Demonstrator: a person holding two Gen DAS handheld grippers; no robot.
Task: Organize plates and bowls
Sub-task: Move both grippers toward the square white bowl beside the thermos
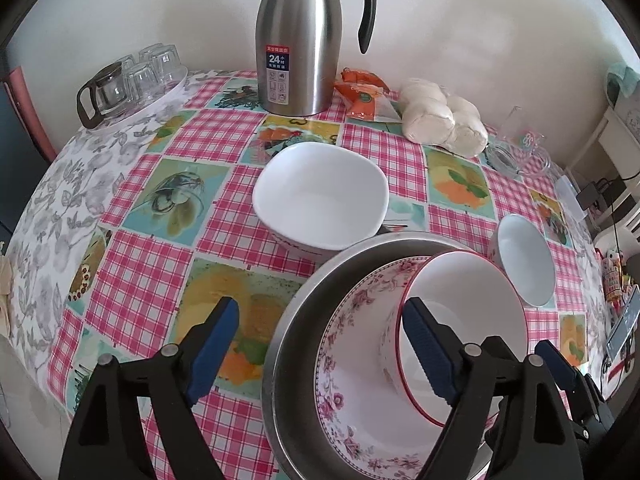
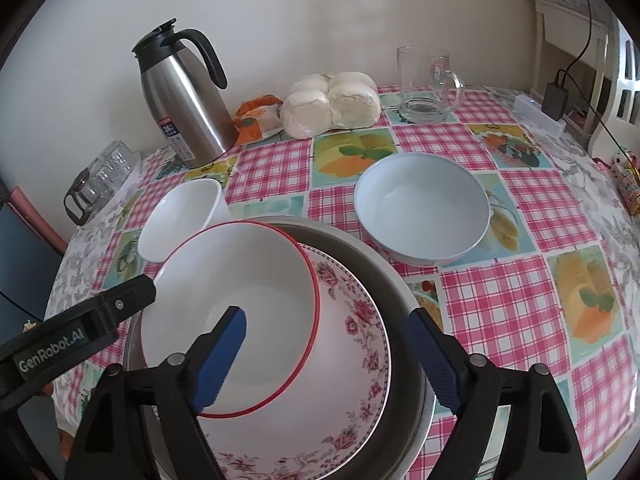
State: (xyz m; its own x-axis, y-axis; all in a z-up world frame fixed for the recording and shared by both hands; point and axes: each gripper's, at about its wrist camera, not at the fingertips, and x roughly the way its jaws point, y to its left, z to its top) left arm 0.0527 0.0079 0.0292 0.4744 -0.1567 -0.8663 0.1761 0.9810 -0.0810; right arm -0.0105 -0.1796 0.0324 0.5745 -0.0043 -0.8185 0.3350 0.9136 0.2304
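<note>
A red-rimmed white bowl (image 1: 464, 320) (image 2: 236, 300) sits tilted in a floral plate (image 1: 352, 392) (image 2: 352, 344), which lies in a steel basin (image 1: 304, 344) (image 2: 400, 304). A square white bowl (image 1: 320, 196) (image 2: 180, 216) stands on the table behind the basin. A round pale bowl (image 1: 524, 260) (image 2: 420, 208) stands to the right. My left gripper (image 1: 320, 340) is open above the basin's left rim, its right finger inside the red-rimmed bowl. My right gripper (image 2: 328, 344) is open over the stack, its left finger inside the same bowl.
A steel thermos jug (image 1: 300, 44) (image 2: 184, 96), an orange packet (image 1: 360, 96), bagged buns (image 1: 440, 120) (image 2: 332, 104) and a glass mug (image 2: 424, 84) stand at the back by the wall. A tray of glasses (image 1: 136, 80) sits at the far left. Checked tablecloth (image 2: 520, 312) covers the table.
</note>
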